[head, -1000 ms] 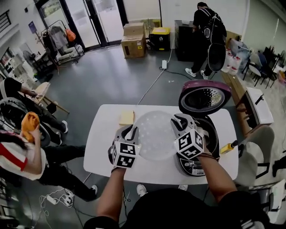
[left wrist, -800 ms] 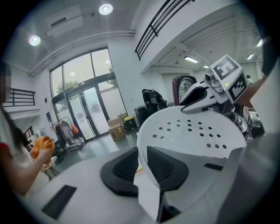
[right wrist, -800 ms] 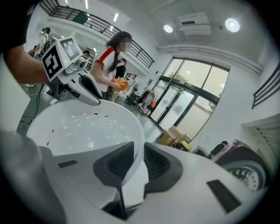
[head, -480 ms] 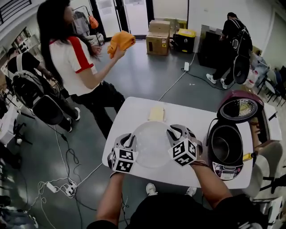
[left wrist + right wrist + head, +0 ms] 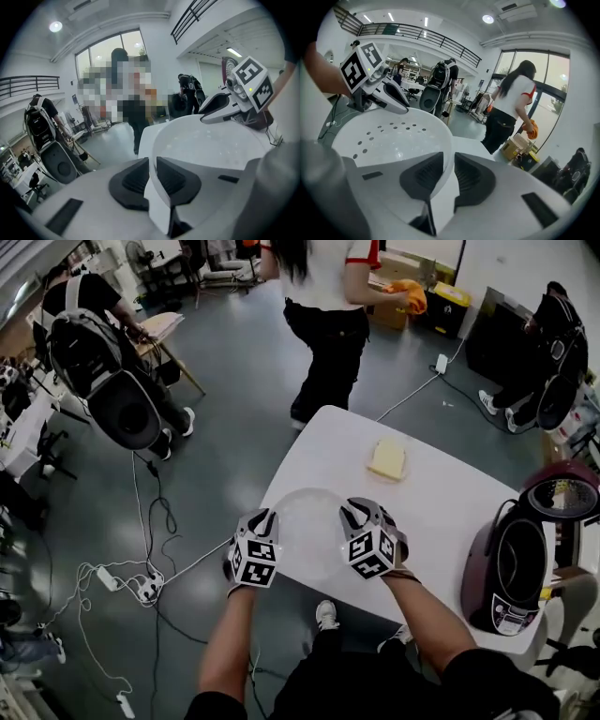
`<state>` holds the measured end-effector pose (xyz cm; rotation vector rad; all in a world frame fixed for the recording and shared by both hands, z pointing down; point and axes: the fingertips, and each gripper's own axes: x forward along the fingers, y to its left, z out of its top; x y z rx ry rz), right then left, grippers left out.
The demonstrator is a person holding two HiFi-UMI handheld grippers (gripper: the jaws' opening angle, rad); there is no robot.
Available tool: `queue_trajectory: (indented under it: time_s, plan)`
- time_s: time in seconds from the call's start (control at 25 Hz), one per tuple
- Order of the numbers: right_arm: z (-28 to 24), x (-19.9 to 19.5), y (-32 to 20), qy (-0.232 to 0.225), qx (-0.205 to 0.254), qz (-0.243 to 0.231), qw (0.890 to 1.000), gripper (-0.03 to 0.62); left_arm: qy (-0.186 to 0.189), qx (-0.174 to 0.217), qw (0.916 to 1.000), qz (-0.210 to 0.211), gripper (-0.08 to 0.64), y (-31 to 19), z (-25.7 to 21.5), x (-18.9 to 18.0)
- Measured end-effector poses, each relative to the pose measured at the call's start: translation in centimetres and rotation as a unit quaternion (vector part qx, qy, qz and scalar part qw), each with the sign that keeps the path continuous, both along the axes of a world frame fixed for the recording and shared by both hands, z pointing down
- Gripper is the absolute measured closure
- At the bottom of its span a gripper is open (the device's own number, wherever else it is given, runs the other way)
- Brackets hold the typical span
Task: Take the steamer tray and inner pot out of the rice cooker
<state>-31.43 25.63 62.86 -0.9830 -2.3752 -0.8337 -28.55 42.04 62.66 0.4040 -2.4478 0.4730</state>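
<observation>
The translucent white steamer tray [image 5: 309,531] with small holes hangs over the left end of the white table [image 5: 441,493], held between both grippers. My left gripper [image 5: 267,518] pinches the tray's left rim [image 5: 211,145], its jaws closing on that thin edge. On the opposite rim [image 5: 389,136] my right gripper [image 5: 352,513] is shut. The maroon rice cooker [image 5: 480,568] stands at the table's right end with its lid [image 5: 562,498] up. The dark inner pot [image 5: 522,562] still sits inside it.
A pale yellow cloth [image 5: 387,458] lies on the table beyond the tray. A person in a white shirt [image 5: 328,296] stands off the table's far corner holding an orange cloth. A power strip and cables [image 5: 145,587] lie on the floor at left.
Both grippers have carried the steamer tray leftward and lower, from beside the cooker to the table's left end. The person in white has walked round to the far side.
</observation>
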Motion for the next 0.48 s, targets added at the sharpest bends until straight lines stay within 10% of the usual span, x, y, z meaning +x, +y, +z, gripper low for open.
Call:
queue_trajectory:
  time_s: [0.48]
  plan:
    - [10.5,-2.0,6.4,0.043,0.017,-0.034,0.998,0.515,0.066,-0.014,0.9970,-0.038,0.509,6.0,9.6,-1.2]
